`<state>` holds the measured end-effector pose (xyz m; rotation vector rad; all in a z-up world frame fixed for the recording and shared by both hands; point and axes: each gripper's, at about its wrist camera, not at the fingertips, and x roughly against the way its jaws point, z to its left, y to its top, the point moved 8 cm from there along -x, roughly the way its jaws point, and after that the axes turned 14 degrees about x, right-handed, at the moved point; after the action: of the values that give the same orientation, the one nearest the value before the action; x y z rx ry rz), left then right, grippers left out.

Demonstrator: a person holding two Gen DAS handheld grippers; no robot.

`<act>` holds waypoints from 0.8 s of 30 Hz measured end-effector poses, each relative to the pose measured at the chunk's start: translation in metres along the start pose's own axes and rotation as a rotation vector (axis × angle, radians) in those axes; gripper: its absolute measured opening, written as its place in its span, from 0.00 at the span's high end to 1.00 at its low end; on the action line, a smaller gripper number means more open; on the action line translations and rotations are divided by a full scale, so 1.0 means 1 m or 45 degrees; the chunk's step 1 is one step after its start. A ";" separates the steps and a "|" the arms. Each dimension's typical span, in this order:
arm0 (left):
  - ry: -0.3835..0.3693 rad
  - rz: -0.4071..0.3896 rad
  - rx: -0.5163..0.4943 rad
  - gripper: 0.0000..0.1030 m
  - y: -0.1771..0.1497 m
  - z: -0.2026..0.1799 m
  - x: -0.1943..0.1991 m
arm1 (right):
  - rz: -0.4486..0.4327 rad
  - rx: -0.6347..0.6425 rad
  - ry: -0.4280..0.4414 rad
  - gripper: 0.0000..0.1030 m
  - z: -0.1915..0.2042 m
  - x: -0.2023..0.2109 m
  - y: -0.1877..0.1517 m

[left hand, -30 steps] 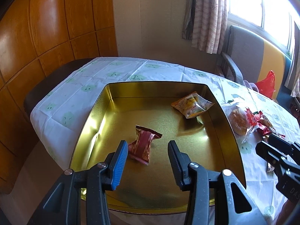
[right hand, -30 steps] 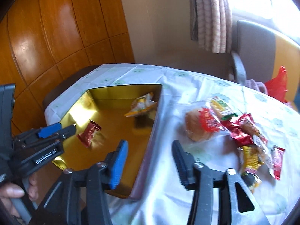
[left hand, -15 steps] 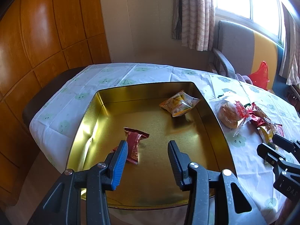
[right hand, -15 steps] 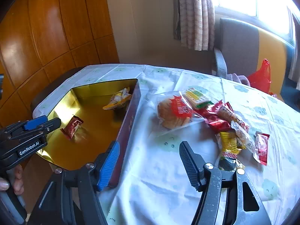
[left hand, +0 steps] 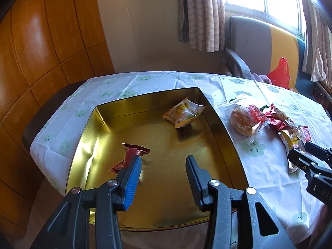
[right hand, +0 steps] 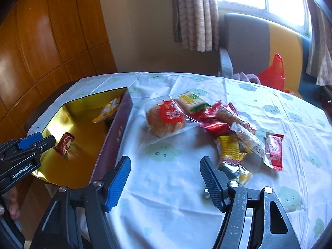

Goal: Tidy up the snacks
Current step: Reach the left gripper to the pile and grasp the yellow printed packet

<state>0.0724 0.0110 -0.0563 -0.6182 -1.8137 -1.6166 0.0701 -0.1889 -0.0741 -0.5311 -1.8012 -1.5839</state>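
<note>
Since a second ago the right gripper (right hand: 165, 175) has slid from the tin (left hand: 226, 132) toward the snack pile (right hand: 228, 128) ahead, jaws just widening, empty. Left gripper (left hand: 164, 176), part open and empty, hangs over the tin's two packets (left hand: 183, 114).

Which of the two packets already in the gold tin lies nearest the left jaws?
The small red packet, just beyond the blue jaw. The yellow-orange packet lies by the far wall of the tin.
</note>
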 end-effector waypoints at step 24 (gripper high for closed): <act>-0.343 0.240 -0.274 0.38 0.018 -0.140 -0.040 | 0.057 -0.186 -0.159 0.26 -0.083 0.010 -0.051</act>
<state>0.1323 -0.1223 -0.0646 -1.1171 -1.7143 -1.6736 0.0463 -0.2800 -0.1001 -0.7474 -1.7593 -1.6928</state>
